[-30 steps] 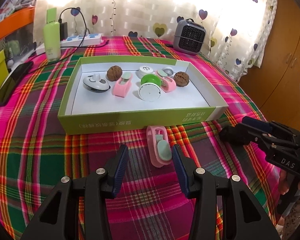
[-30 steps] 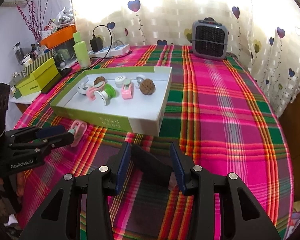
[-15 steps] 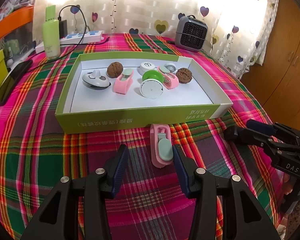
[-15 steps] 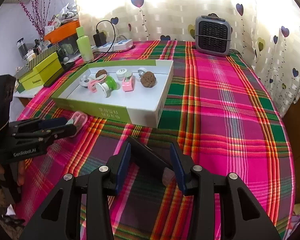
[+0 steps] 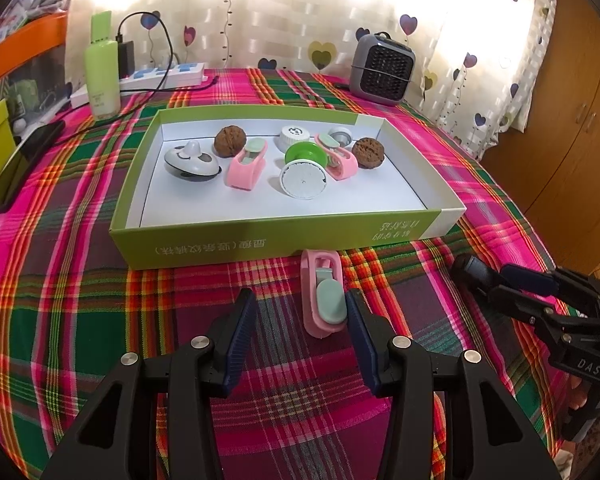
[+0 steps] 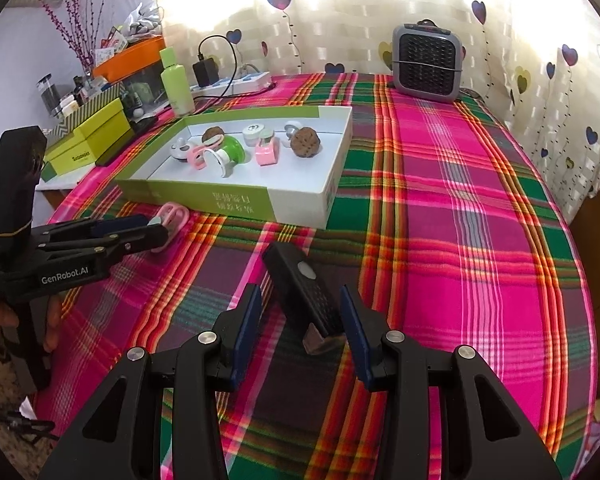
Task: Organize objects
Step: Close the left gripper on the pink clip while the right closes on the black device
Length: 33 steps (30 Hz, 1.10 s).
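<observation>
A green and white tray box [image 5: 260, 242] [image 6: 236, 200] holds two walnuts, two pink clips, a green and white reel, a grey gadget and small caps. A third pink clip [image 5: 323, 292] [image 6: 171, 219] lies on the plaid cloth just in front of the box. My left gripper [image 5: 300, 320] is open, with the clip between its fingertips, close to the right finger. My right gripper [image 6: 300, 316] is open around a black rectangular device [image 6: 304, 296] that lies on the cloth.
A grey mini heater [image 5: 382, 68] stands at the back. A green bottle [image 5: 102, 74], a power strip [image 5: 160, 76] and a phone [image 5: 18, 164] lie at the back left. Yellow-green boxes [image 6: 88, 136] stand off the table's left edge.
My left gripper has moved forward, so the pink clip now lies between its fingertips. My right gripper has edged closer around the black device. Both stay open.
</observation>
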Tool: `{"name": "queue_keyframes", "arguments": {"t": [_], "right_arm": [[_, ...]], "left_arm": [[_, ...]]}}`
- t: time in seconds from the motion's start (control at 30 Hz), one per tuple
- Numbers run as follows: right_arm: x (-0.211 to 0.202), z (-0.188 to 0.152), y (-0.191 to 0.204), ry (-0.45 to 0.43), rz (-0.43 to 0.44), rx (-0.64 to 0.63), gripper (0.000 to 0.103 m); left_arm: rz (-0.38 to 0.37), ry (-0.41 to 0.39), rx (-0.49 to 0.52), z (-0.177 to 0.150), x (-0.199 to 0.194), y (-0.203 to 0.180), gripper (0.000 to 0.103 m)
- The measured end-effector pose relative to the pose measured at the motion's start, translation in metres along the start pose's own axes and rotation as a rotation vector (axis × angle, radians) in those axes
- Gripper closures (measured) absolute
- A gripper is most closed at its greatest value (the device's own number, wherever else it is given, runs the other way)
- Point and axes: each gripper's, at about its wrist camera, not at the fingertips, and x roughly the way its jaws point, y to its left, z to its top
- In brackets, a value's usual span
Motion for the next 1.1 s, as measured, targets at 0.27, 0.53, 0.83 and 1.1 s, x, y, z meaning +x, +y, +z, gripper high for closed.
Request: {"name": "queue_keyframes", "arguments": {"t": [0.27, 0.53, 0.83, 1.1], "right_arm": [[-0.010, -0.006, 0.010, -0.016, 0.035, 0.005, 0.061], [-0.003, -0.006, -0.016, -0.009, 0.053, 0.163, 0.061], [0.009, -0.004, -0.012, 0.015, 0.074, 0.166, 0.061], [0.011, -0.001, -0.011, 0.014, 0.101, 0.182, 0.061]], "left_arm": [[0.000, 0.000, 0.000, 0.000, 0.000, 0.000, 0.058], [0.002, -0.001, 0.002, 0.000, 0.000, 0.001, 0.058], [0.001, -0.001, 0.001, 0.001, 0.000, 0.001, 0.058], [0.002, -0.002, 0.001, 0.002, 0.000, 0.001, 0.058]]}}
